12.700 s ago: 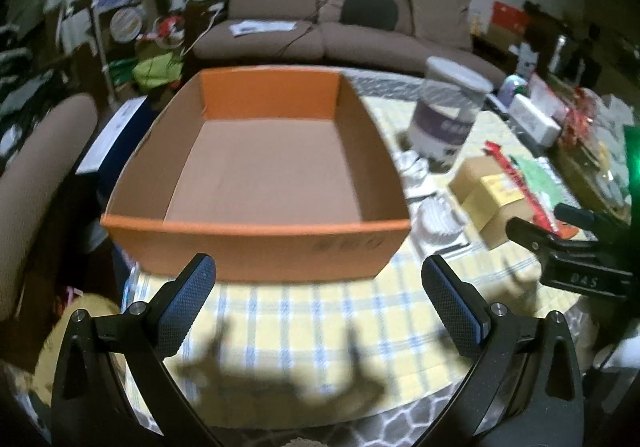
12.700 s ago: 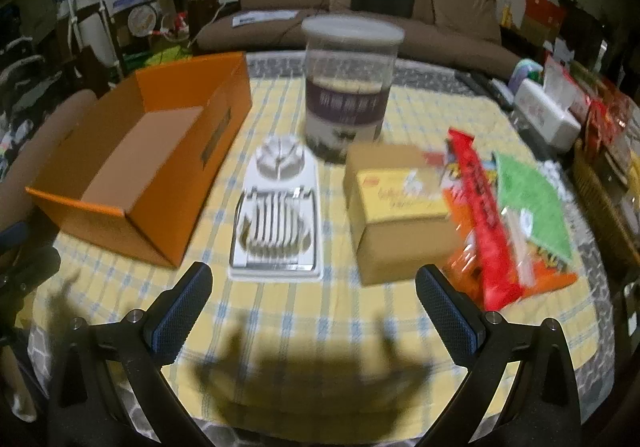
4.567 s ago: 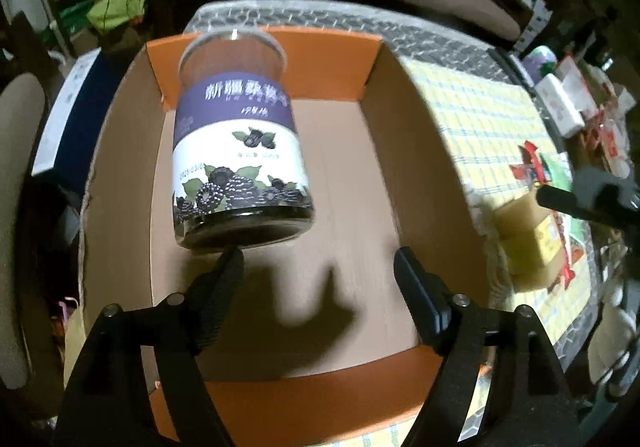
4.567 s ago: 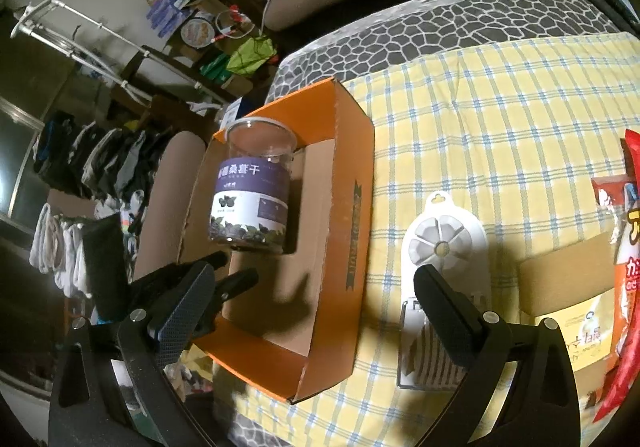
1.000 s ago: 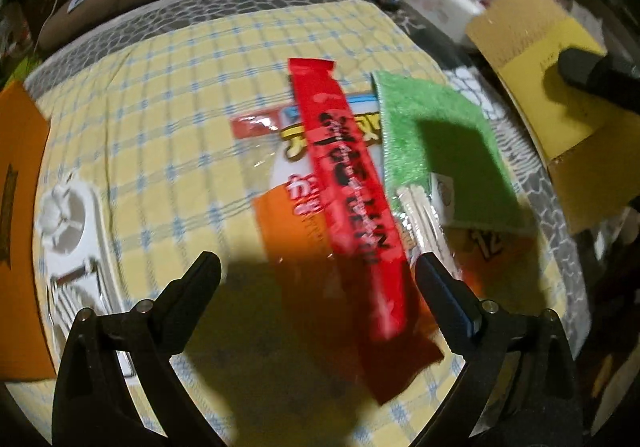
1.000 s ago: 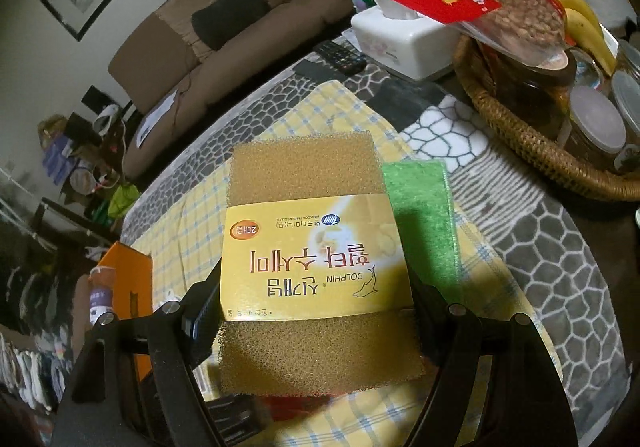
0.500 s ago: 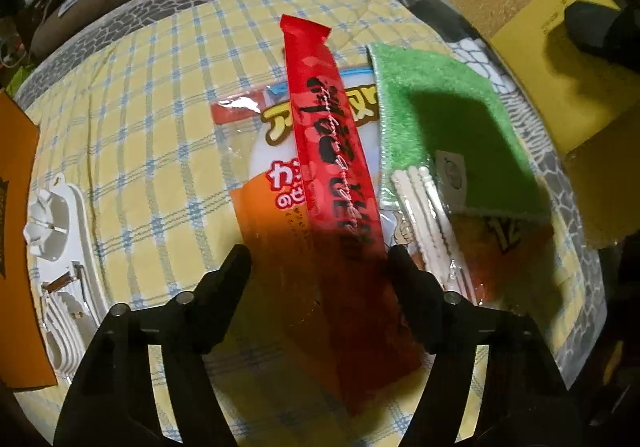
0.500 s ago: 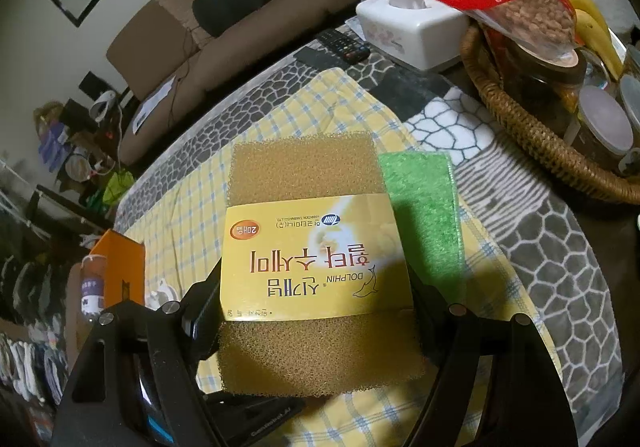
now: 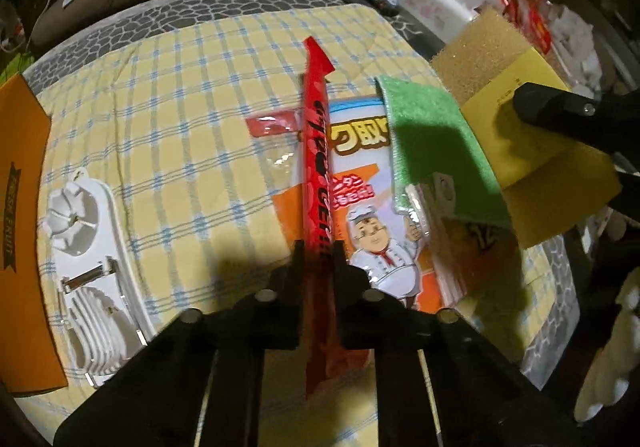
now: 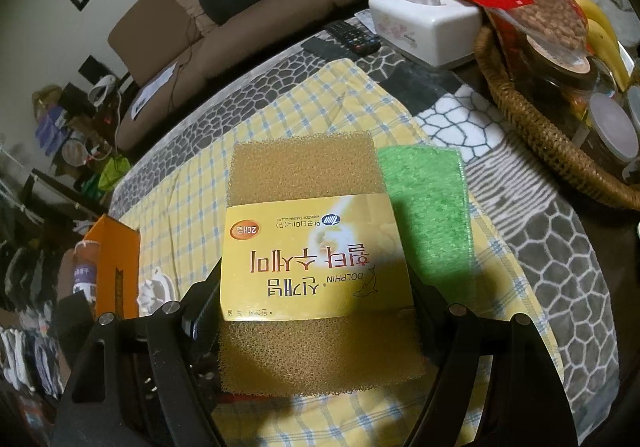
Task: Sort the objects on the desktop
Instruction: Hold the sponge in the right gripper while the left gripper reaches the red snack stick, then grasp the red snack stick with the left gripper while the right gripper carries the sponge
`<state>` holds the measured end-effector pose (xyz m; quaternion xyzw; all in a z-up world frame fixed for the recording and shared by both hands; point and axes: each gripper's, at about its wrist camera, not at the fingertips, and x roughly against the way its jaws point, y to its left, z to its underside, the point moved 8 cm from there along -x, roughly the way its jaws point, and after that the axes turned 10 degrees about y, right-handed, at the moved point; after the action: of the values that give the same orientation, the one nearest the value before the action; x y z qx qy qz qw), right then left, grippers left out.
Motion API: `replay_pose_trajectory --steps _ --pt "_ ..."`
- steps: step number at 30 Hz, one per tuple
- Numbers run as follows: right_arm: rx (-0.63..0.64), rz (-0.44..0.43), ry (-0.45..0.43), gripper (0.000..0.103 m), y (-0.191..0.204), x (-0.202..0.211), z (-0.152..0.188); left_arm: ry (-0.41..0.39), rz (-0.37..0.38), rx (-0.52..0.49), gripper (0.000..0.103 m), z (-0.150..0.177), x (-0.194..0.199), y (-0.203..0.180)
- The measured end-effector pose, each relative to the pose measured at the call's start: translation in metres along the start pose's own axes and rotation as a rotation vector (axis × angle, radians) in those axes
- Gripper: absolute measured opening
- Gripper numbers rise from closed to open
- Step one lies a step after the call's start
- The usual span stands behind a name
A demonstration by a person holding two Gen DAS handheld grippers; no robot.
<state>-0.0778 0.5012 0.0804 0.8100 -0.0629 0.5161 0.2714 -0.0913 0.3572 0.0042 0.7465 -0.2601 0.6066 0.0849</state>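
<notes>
Red snack stick (image 9: pixel 316 151) lengthwise, apparently away

Long red packet (image 9: pixel 318 183) pinched upright on edge over orange snack bag (image 9: pixel 360 207); tan sponge pack (image 10: pixel 316 259) (yellow label) gripped aloft near desk's right edge.

free: bare checked tabletop (image 9: pixel 168 135) between egg slicer (image 9: pixel 86 247) and red stick packet (image 9: pixel 318 167) | left edge: orange box (image 9: pixel 20 207) wall blocks | right: green cloth (image 9: pixel 436 143) and raised sponge pack (image 9: pixel 516 119) (held high) close the way | far right: wicker basket (image 10: pixel 532 127), tissue box (image 10: pixel 428 27)
</notes>
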Motion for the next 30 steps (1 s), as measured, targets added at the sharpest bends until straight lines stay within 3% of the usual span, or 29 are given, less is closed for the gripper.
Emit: replay_pose_trajectory --steps 7,16,20,30 --pt "0.028 0.018 0.007 0.080 0.009 -0.003 0.003 0.026 -0.048 -0.011 0.007 0.005 -0.011 0.014" --pt "0.044 0.029 0.023 0.080 0.013 -0.010 0.005 0.066 -0.075 -0.003 0.020 0.009 -0.037 0.021" --pt "0.050 0.037 0.033 0.080 0.015 -0.014 0.006 0.047 -0.029 0.016 0.009 0.008 -0.032 0.026" --pt "0.092 0.006 0.041 0.080 0.050 -0.019 0.010 -0.045 0.041 0.049 0.006 0.002 0.027 0.044"
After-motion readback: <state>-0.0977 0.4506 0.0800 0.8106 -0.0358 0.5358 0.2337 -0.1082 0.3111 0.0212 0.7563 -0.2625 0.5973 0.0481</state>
